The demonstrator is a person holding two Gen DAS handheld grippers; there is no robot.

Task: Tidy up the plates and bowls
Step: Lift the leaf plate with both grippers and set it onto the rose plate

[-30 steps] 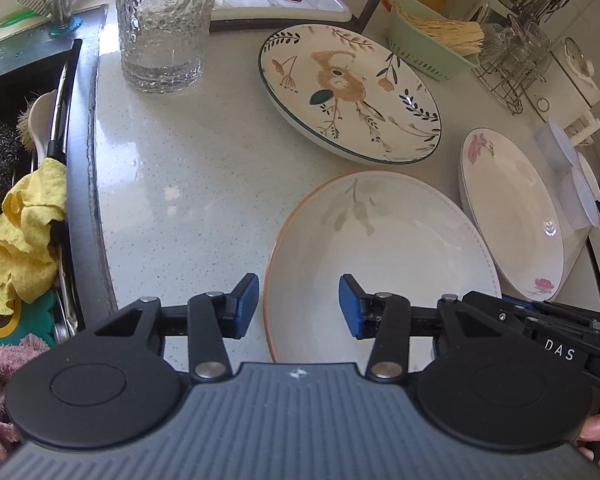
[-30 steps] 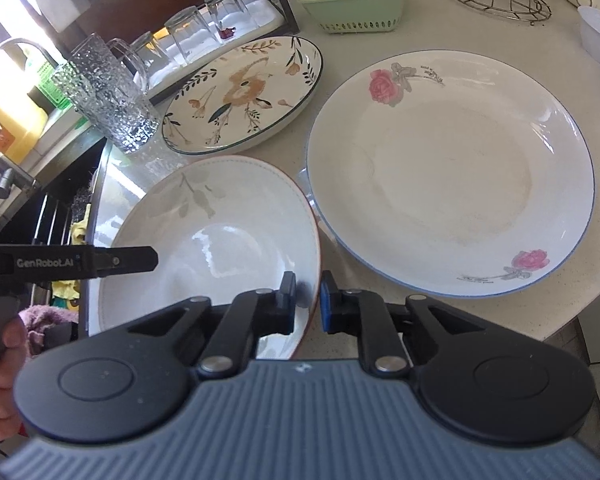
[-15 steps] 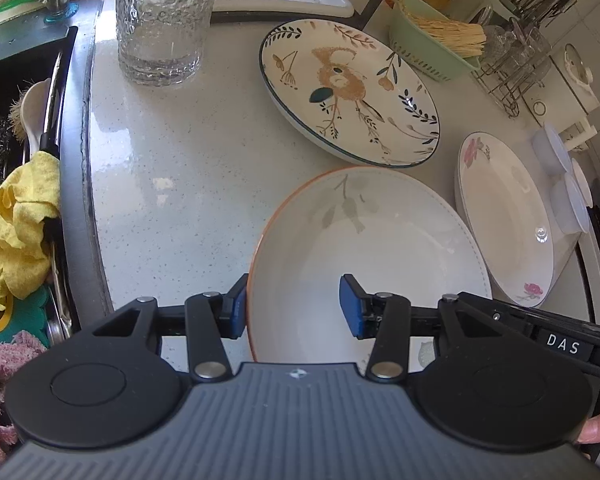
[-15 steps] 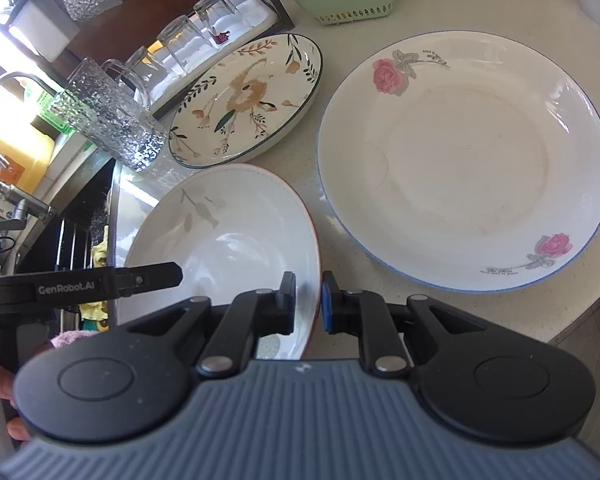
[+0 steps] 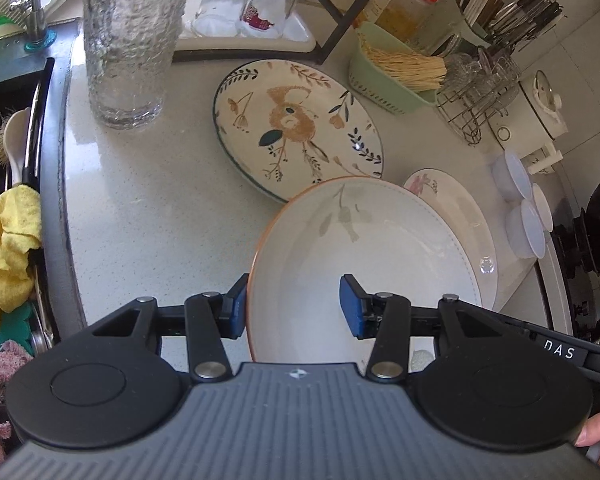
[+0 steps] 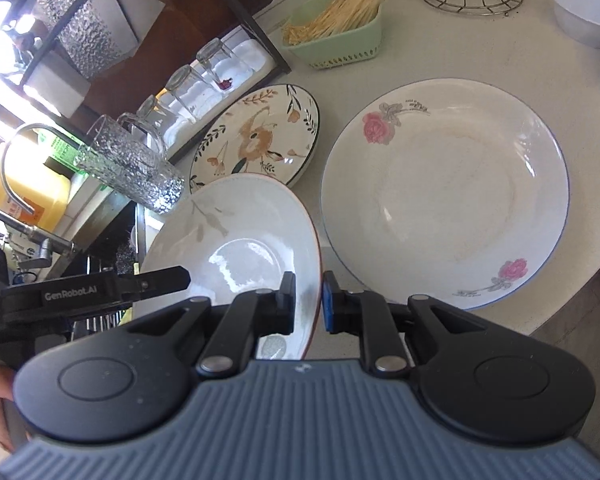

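A white bowl with an orange rim (image 5: 380, 248) (image 6: 236, 240) hangs tilted above the counter. My right gripper (image 6: 308, 304) is shut on the bowl's right rim, one pad inside and one outside. The bowl's left rim lies between the pads of my left gripper (image 5: 294, 308), whose jaws stand well apart, the left pad just outside the rim and the right pad over the bowl's inside. Behind the bowl lies a floral plate with a dark rim (image 5: 296, 128) (image 6: 256, 136). A white plate with pink roses (image 6: 444, 192) (image 5: 460, 204) lies to the right, partly hidden by the bowl in the left wrist view.
A tall textured glass (image 5: 132, 40) stands at the back left beside the sink (image 5: 4, 160), where a yellow cloth (image 5: 8, 248) hangs. A green basket of sticks (image 5: 396, 76), a wire rack (image 5: 476, 96) and small white bowls (image 5: 520, 208) line the back right. The counter edge is at the right.
The bowl has come up off the counter and tilted, with both grippers rising along with it. It now overlaps the floral plate's edge and the rose plate in the left wrist view.
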